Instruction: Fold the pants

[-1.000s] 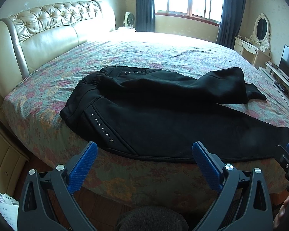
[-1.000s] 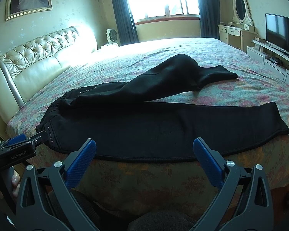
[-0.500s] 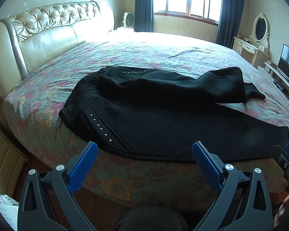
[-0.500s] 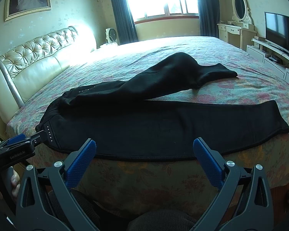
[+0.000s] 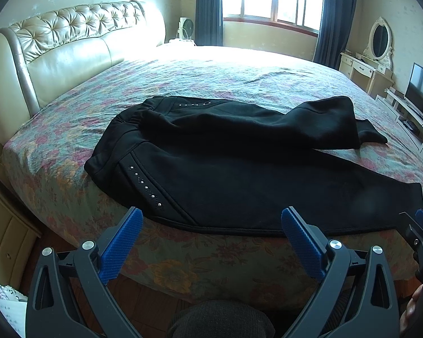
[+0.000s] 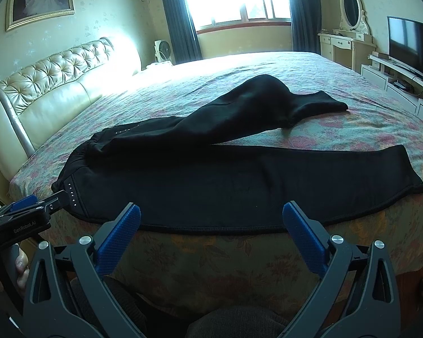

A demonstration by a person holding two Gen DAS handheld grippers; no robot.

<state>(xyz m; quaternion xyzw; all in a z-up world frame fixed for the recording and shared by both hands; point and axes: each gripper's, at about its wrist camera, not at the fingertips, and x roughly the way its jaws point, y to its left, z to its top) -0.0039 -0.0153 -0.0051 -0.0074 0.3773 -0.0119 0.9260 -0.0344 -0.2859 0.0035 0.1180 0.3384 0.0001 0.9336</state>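
Note:
Black pants (image 5: 234,169) with stud trim lie spread on the bed, waist to the left; they also show in the right wrist view (image 6: 211,177). The near leg runs flat along the bed's front edge. The far leg lies bunched and angled away to the right. My left gripper (image 5: 210,225) is open and empty, just short of the near hem line by the studded pocket. My right gripper (image 6: 211,219) is open and empty in front of the near leg's middle. Each gripper shows at the edge of the other's view.
The bed (image 5: 70,146) has a floral cover and a tufted cream headboard (image 5: 70,45) at the left. A dresser with mirror (image 6: 349,36) and a TV (image 6: 409,45) stand at the right. Window and dark curtains at the back. Wooden floor below the bed edge.
Both grippers have drifted very slightly; the pants have not moved and both stay open.

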